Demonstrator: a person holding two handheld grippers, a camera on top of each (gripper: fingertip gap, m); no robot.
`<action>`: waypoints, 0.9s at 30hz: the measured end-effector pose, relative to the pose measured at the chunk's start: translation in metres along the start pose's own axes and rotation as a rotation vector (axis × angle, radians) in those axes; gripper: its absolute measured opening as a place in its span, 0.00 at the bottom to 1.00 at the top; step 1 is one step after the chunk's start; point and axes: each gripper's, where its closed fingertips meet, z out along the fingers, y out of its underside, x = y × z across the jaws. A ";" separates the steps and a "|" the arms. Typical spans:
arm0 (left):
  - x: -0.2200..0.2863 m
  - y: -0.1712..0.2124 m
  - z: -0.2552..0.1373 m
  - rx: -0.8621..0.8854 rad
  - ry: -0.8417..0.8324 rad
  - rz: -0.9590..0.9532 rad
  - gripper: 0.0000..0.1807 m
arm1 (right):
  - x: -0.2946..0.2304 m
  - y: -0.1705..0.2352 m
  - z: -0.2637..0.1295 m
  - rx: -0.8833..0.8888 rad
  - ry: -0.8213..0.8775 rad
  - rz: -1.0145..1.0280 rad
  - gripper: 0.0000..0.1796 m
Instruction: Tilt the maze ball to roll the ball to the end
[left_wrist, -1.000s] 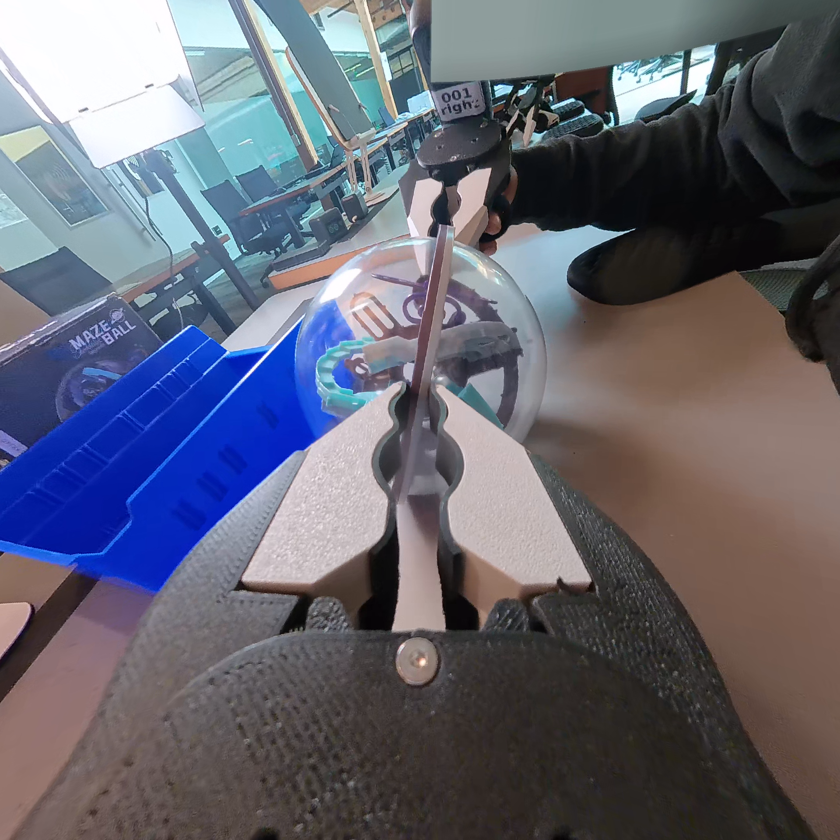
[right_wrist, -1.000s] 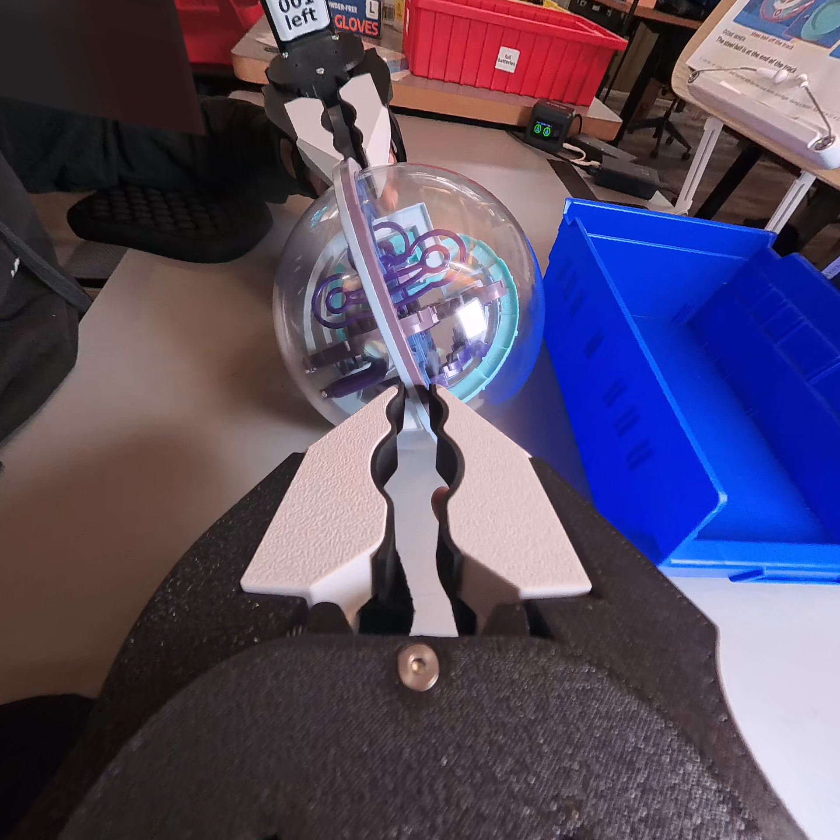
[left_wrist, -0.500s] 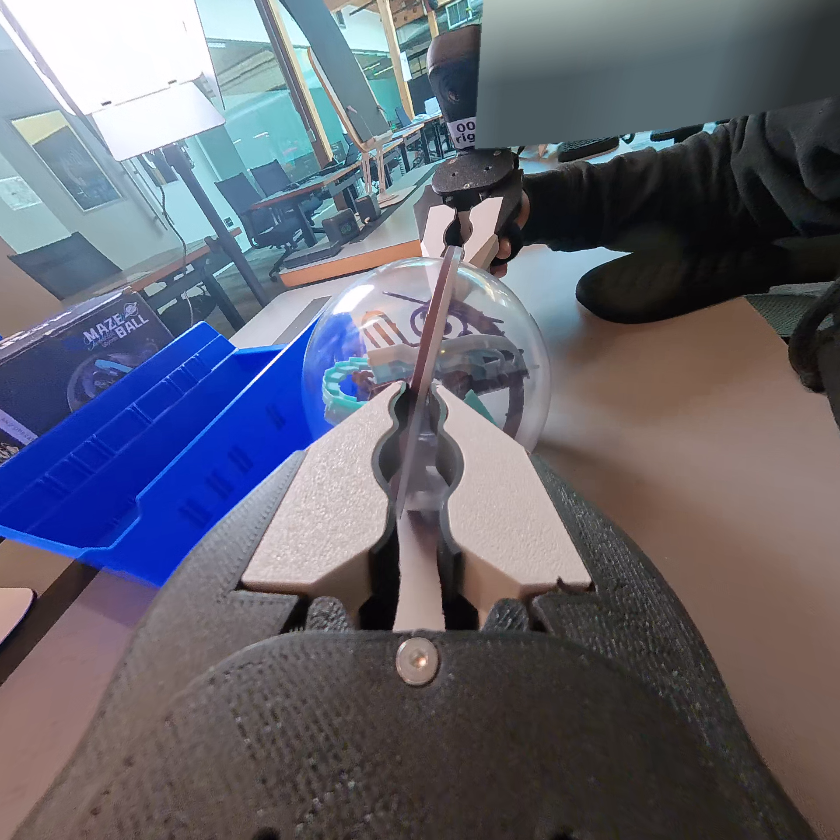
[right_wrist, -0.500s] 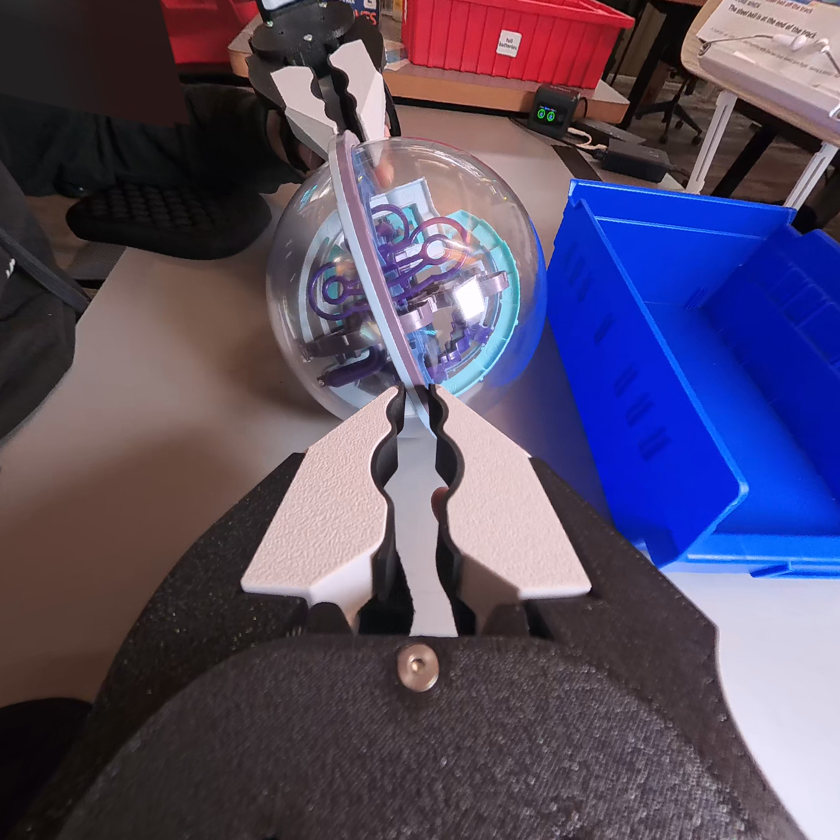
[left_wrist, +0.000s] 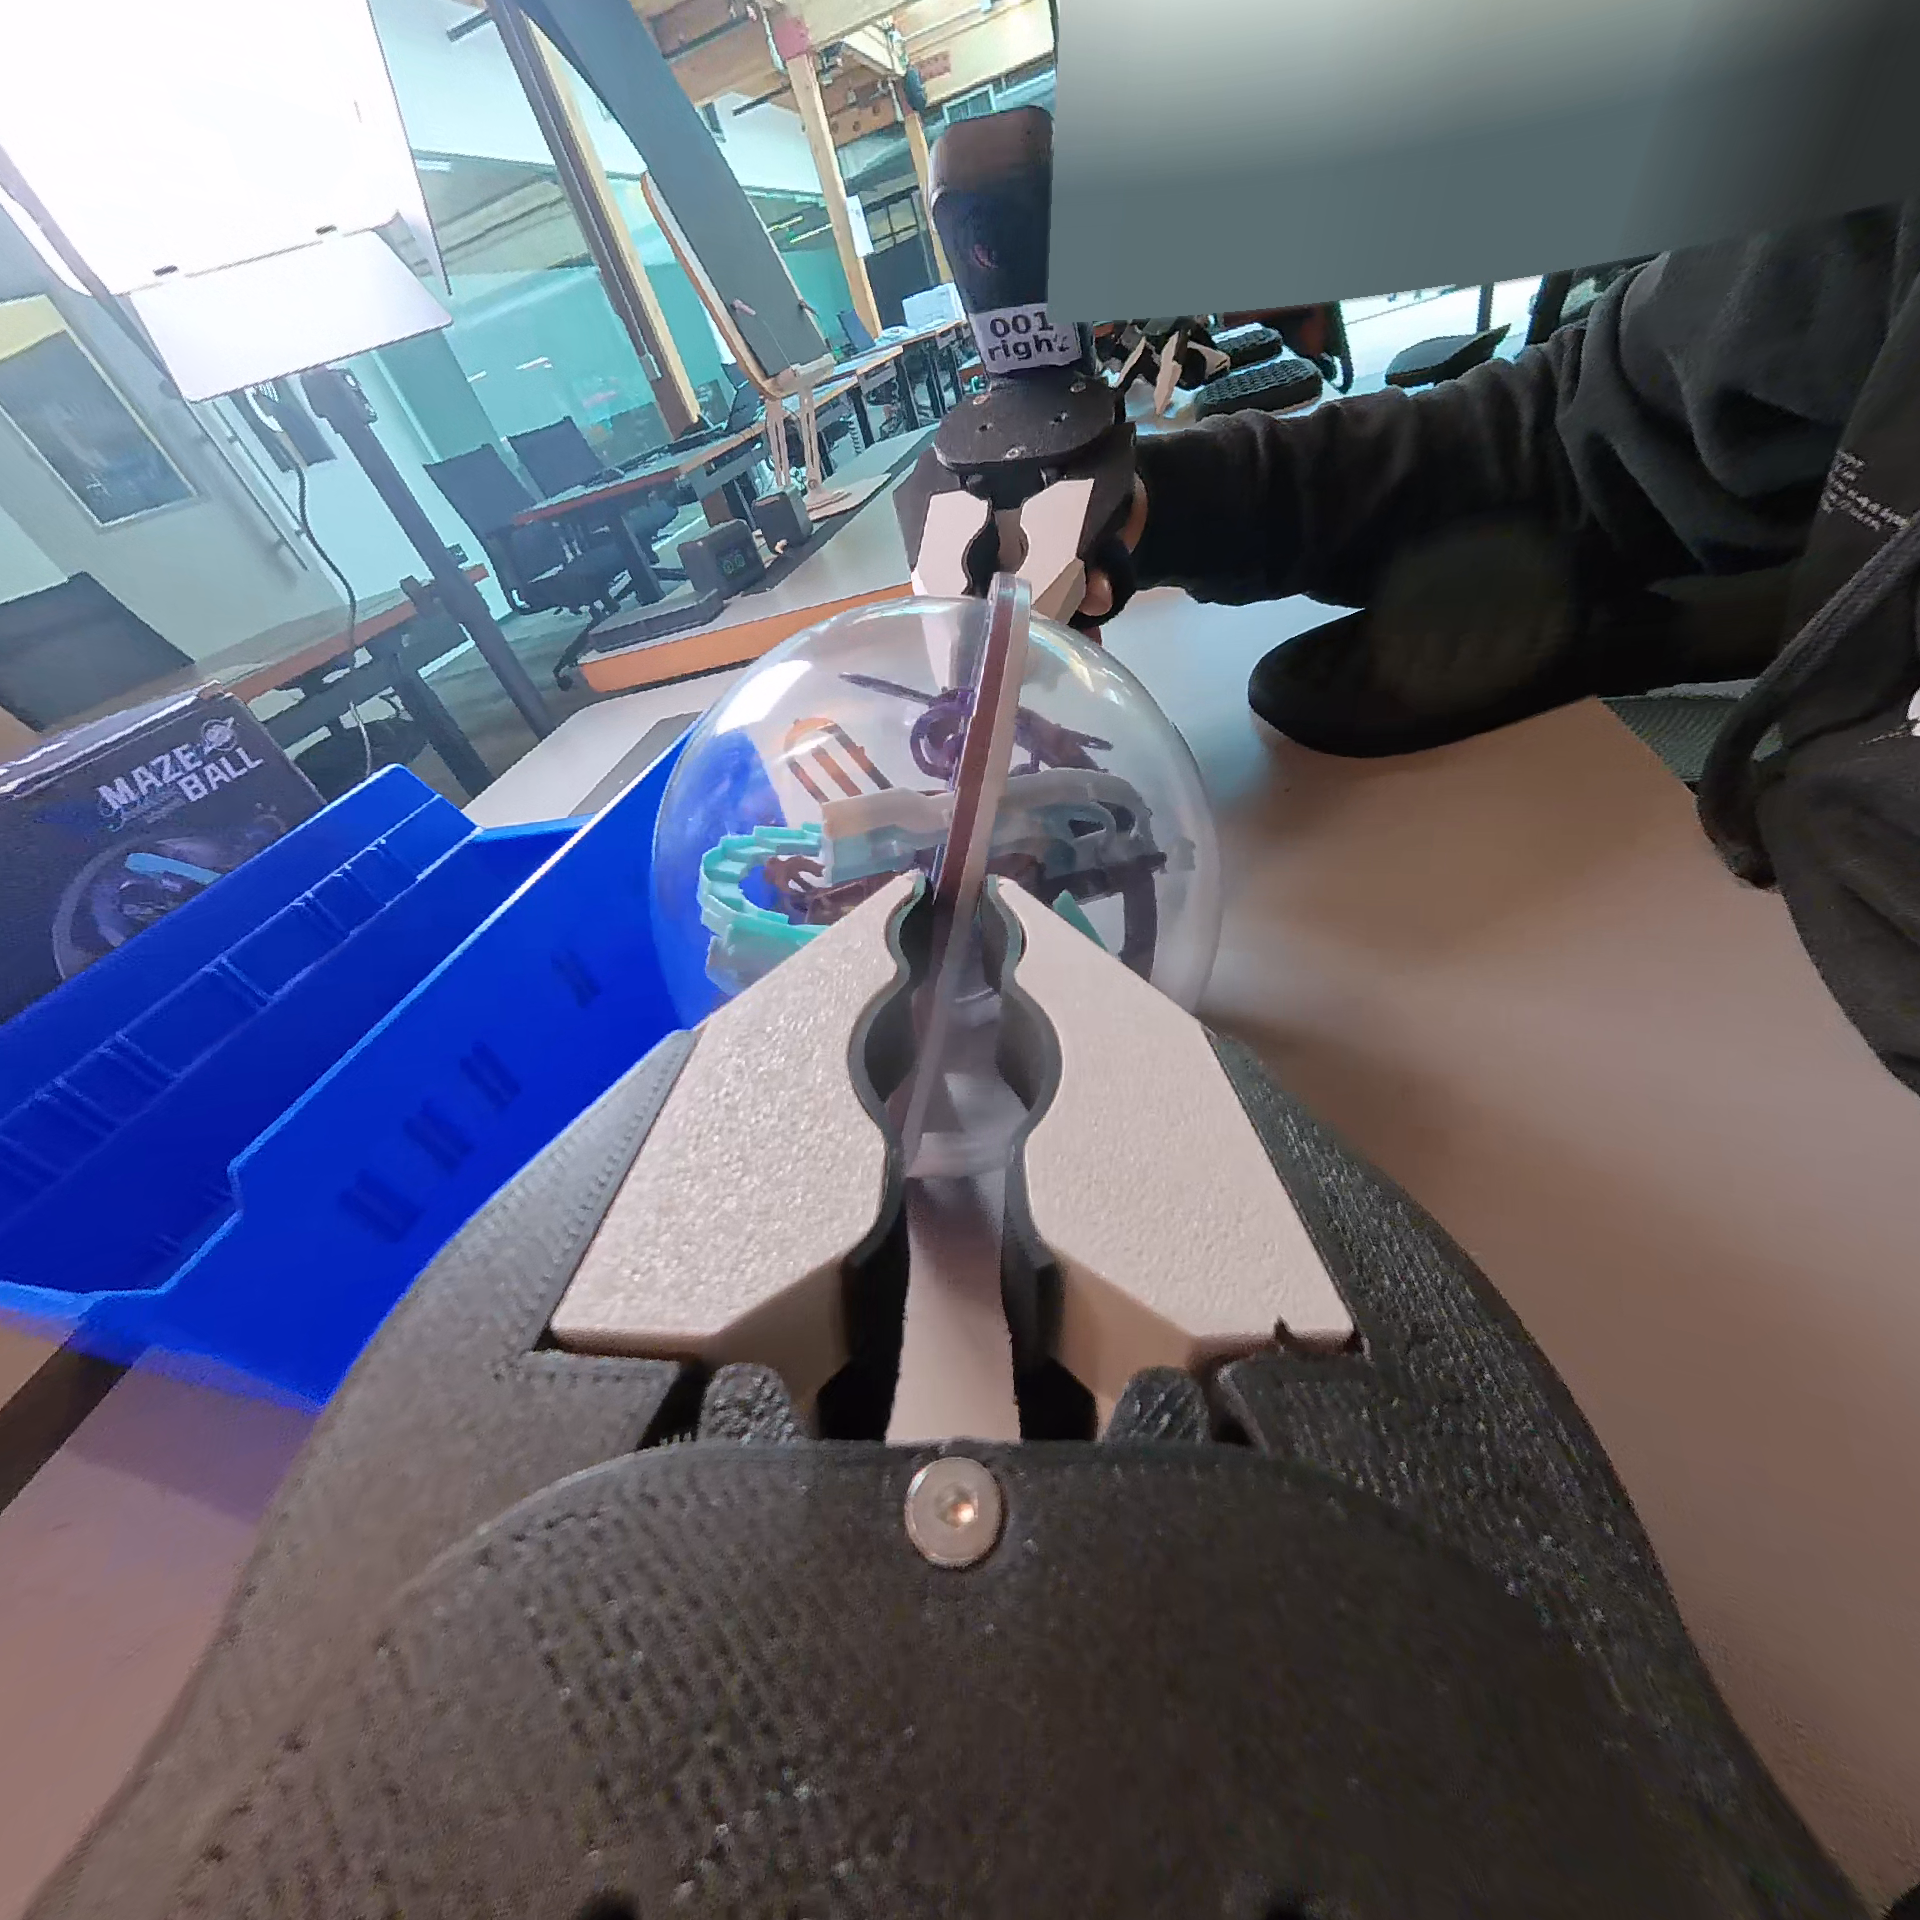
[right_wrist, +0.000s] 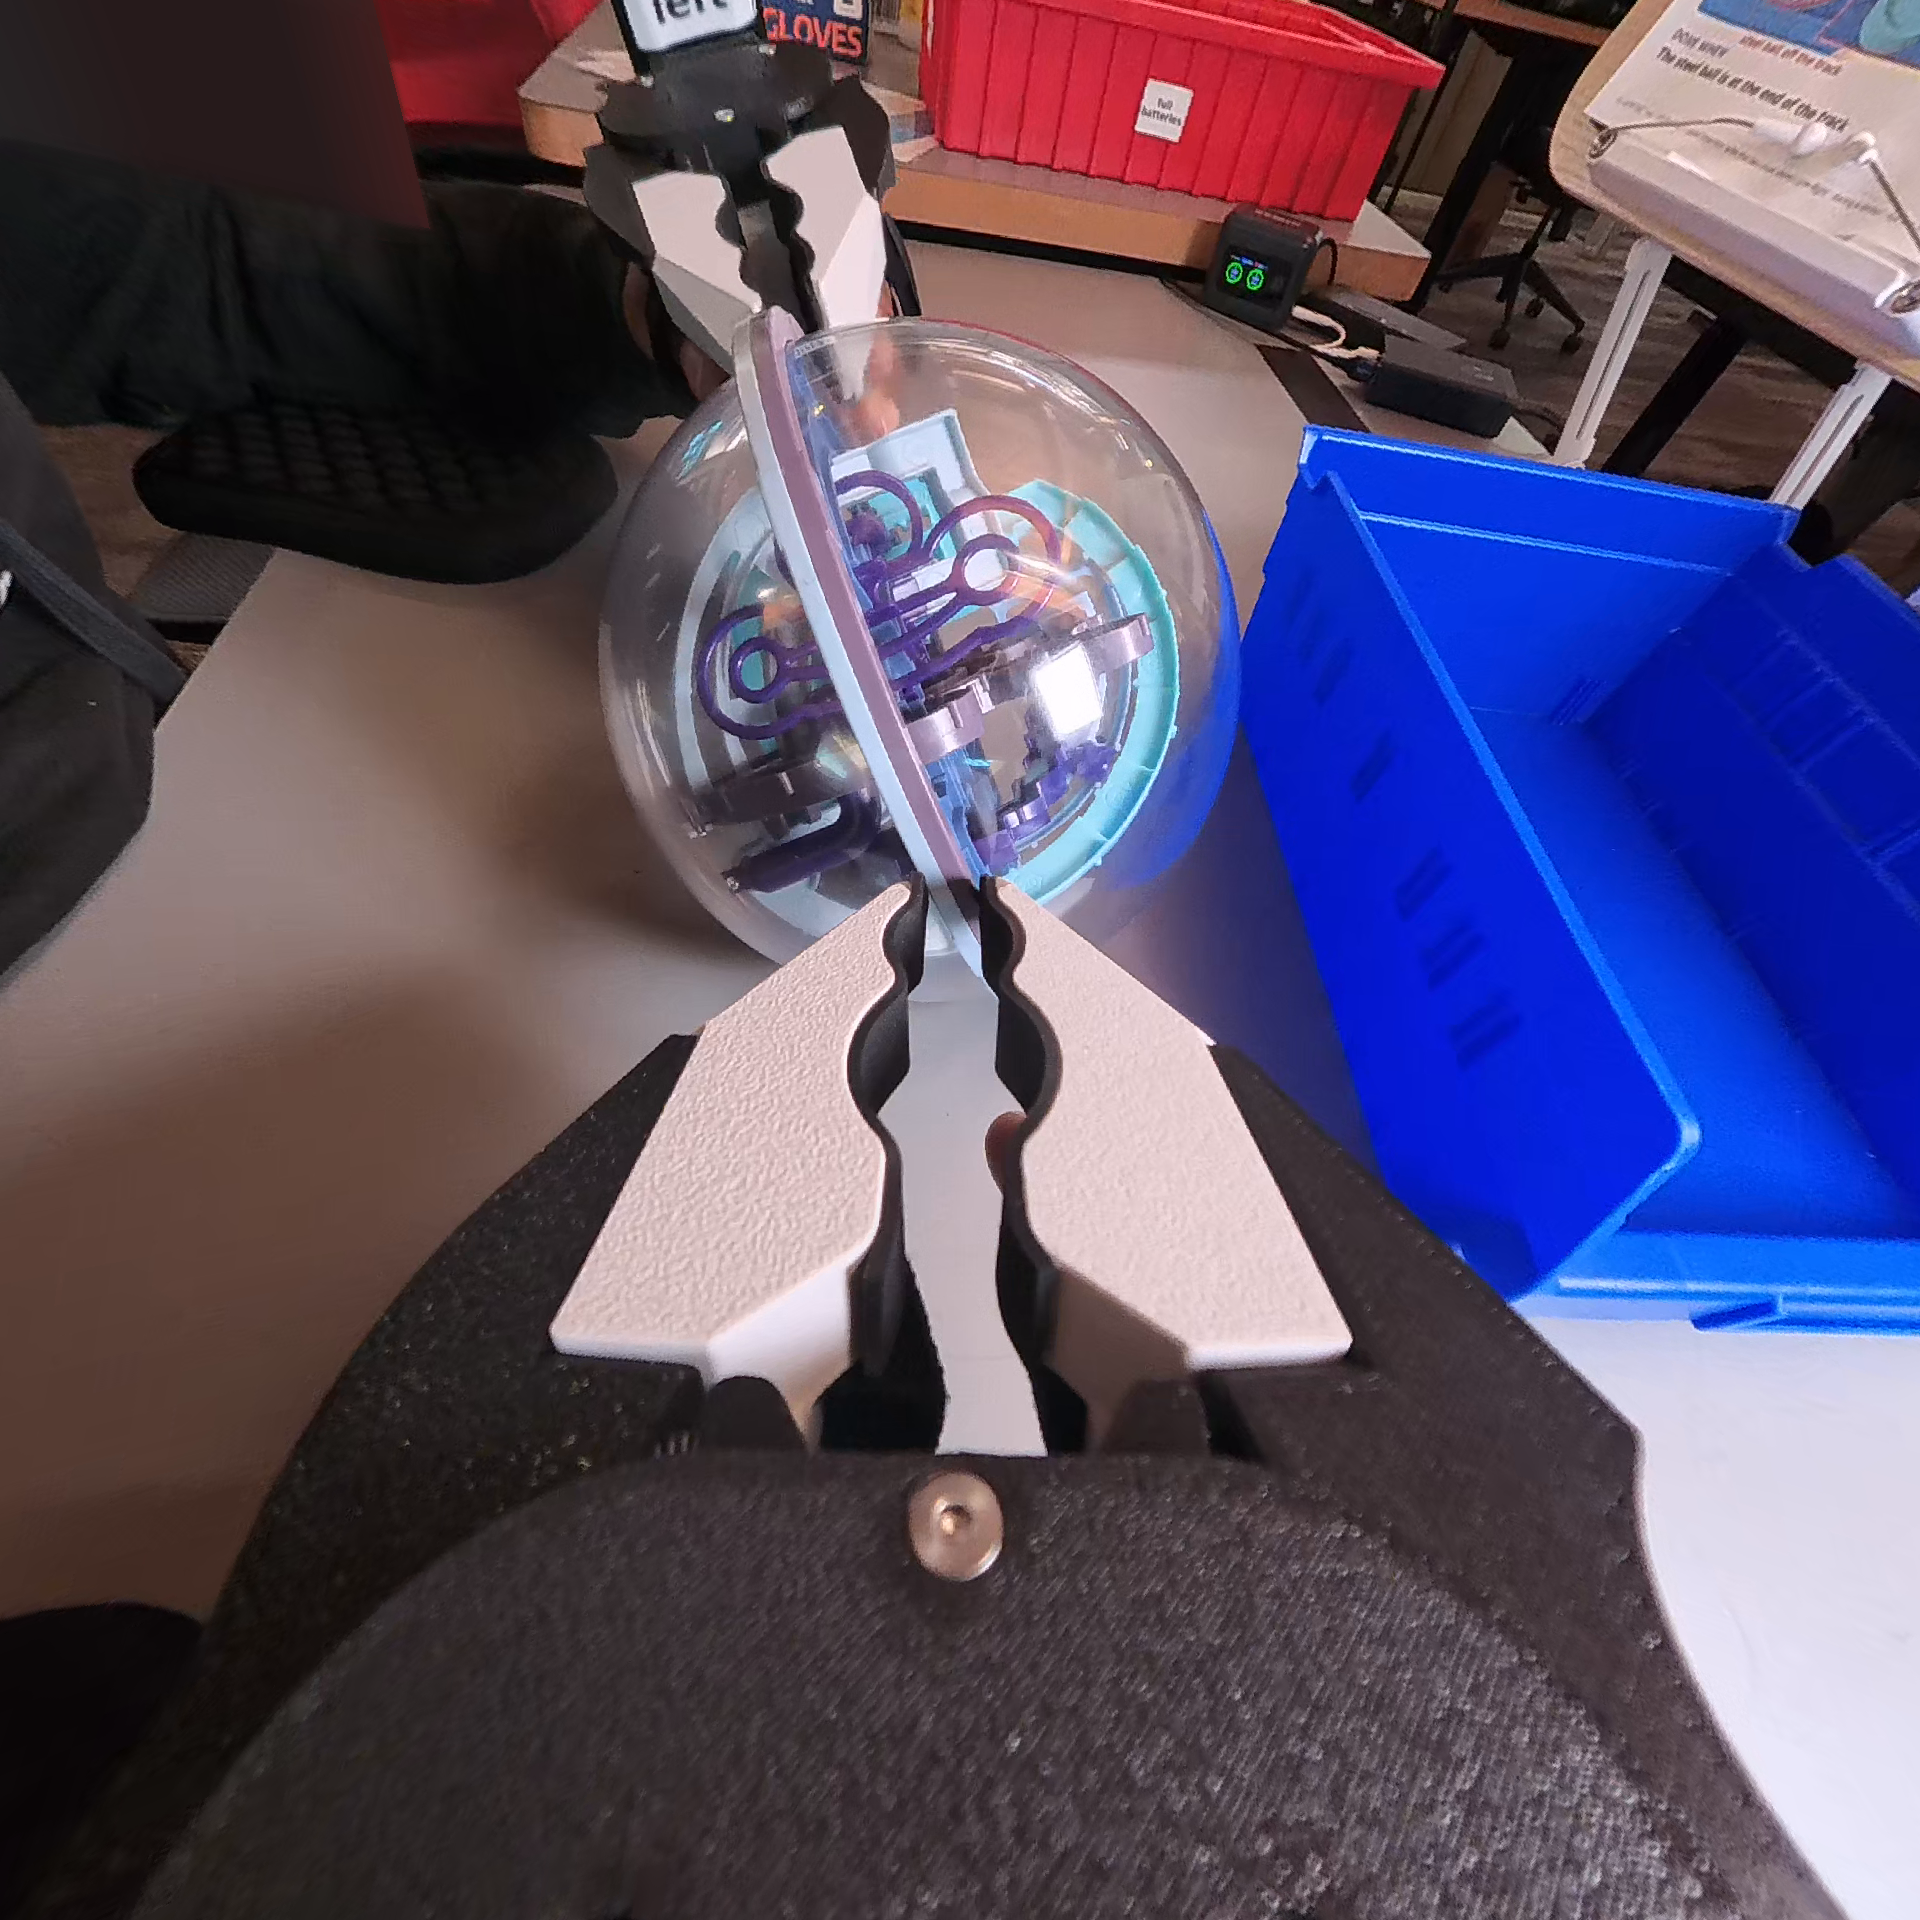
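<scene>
The maze ball (right_wrist: 1039, 582) is a clear sphere with purple and teal tracks inside and a flat purple rim around its middle. It sits low over the table, right beside the blue bin. My right gripper (right_wrist: 951, 894) is shut on the near bottom of the rim. My left gripper (right_wrist: 790, 301) is shut on the far top of the rim. In the left wrist view the ball (left_wrist: 1101, 790) is straight ahead, with my left gripper (left_wrist: 961, 894) shut on the near rim and my right gripper (left_wrist: 1003, 566) on the far side. The rim stands tilted. I cannot make out the small ball inside.
A blue bin (right_wrist: 1610, 831) lies on the table beside the ball, and shows in the left wrist view (left_wrist: 312, 1039). The maze ball's dark box (left_wrist: 135, 821) stands behind it. A person's dark sleeve (left_wrist: 1507, 499) rests on the table (left_wrist: 1455, 1039). A red bin (right_wrist: 1164, 83) sits further back.
Both grippers have stayed shut on the rim and turned the ball a little. In the right wrist view the rim's top now leans further left.
</scene>
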 end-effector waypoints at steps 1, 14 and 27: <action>-0.001 0.001 0.000 0.002 -0.004 0.003 0.04 | 0.000 0.000 0.000 0.000 0.001 -0.001 0.04; -0.008 0.031 -0.005 -0.094 -0.010 -0.015 0.12 | 0.002 0.003 -0.001 -0.009 0.040 -0.027 0.04; -0.012 0.051 -0.009 -0.146 -0.027 -0.014 0.04 | 0.009 -0.019 0.006 -0.135 0.150 -0.259 0.03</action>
